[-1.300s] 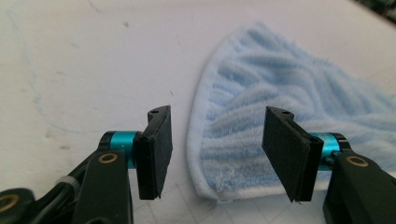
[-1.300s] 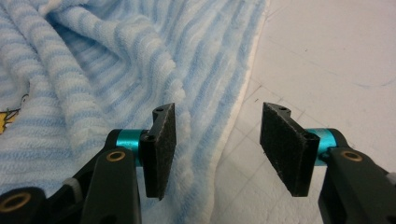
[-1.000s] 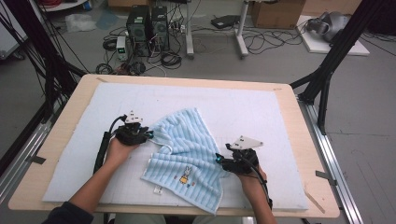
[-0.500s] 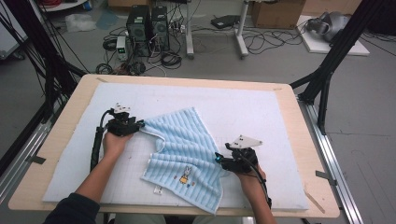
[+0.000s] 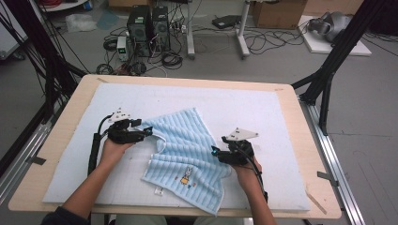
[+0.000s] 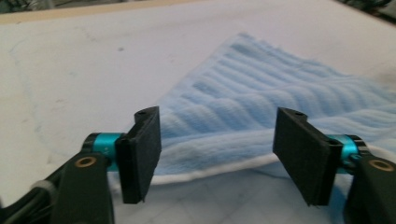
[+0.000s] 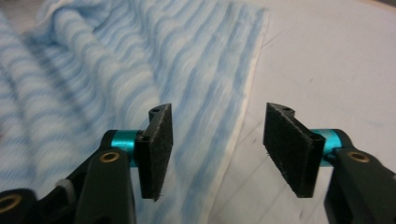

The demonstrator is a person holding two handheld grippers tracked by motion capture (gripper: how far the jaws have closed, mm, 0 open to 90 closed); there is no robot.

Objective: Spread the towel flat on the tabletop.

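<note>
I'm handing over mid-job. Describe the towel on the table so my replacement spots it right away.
On the wooden table lies a white mat; the towel lies rumpled on its middle, between the left tool and the right tool. It is light blue with ribbed stripes and white edging, with a small cartoon rabbit near its front edge.

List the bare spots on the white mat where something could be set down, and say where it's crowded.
Bare: the far strip of the white mat beyond the blue towel; the right side, between the right gripper and the table's right edge; the near-left corner beside the left forearm. Crowded: the middle, where the towel lies with the left gripper at its left edge and the right at its right edge.
</note>
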